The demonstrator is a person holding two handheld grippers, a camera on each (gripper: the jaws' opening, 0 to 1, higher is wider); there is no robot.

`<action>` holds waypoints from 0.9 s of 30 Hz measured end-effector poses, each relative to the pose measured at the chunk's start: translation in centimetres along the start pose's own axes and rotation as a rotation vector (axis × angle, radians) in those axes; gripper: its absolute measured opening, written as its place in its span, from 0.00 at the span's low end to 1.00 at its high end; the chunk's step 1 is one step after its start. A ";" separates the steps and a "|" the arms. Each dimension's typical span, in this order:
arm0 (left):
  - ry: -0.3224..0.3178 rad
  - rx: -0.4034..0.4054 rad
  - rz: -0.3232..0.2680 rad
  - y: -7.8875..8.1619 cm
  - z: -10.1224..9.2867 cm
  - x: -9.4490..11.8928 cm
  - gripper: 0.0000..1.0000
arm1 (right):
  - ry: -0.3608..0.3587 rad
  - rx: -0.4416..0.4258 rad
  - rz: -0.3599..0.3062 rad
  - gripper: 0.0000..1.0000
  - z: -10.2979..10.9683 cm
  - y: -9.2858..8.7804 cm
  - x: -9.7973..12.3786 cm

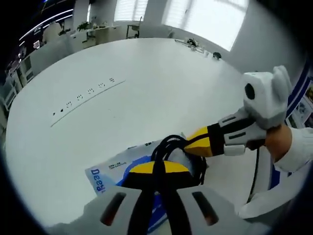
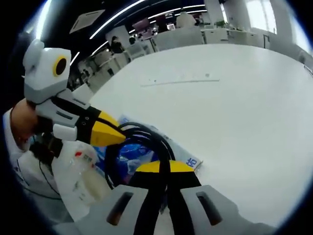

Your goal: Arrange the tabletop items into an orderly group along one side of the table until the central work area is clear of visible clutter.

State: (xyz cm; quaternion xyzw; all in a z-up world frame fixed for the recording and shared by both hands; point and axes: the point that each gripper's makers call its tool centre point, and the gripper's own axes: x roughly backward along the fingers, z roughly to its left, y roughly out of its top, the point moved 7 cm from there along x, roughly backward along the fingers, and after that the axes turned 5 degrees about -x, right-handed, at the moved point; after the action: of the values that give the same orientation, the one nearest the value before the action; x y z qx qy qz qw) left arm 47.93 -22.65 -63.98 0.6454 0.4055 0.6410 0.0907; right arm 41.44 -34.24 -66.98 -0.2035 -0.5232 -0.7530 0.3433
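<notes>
Both grippers meet over a coil of black cable (image 1: 168, 147) lying on a blue-and-white packet (image 1: 115, 171) at the near edge of the white bench (image 1: 146, 83). The left gripper (image 1: 157, 169) has its yellow-tipped fingers closed on the cable; the right gripper (image 2: 164, 169) likewise pinches the cable loop. A white plastic bag (image 2: 80, 178) sits at the left of the right gripper view.
</notes>
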 end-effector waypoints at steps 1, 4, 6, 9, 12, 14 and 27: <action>0.000 0.000 -0.002 0.1 0.0 0.1 0.01 | 0.000 0.001 -0.002 0.00 0.1 0.1 0.1; 0.003 -0.004 -0.009 0.4 0.1 0.4 0.01 | 0.003 0.002 -0.011 0.00 0.2 0.4 0.3; 0.006 -0.003 -0.020 0.7 0.1 0.7 0.01 | 0.005 0.001 -0.018 0.00 0.3 0.7 0.5; 0.010 -0.008 -0.031 1.2 0.1 1.2 0.01 | 0.012 0.000 -0.030 0.00 0.5 1.3 0.9; 0.011 -0.011 -0.038 1.5 0.0 1.6 0.01 | 0.016 0.006 -0.035 0.00 0.7 1.6 1.2; 0.012 -0.012 -0.044 1.7 -0.2 1.8 0.01 | 0.019 0.007 -0.038 0.00 0.7 1.9 1.5; 0.005 -0.007 -0.098 3.9 -2.8 2.4 0.01 | 0.016 0.056 -0.039 0.00 -0.5 3.2 4.9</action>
State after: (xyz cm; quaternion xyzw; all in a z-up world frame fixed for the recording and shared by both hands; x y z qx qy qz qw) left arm 46.67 -24.80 -59.28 0.6229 0.4346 0.6387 0.1230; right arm 40.52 -36.86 -61.82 -0.1773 -0.5452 -0.7463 0.3383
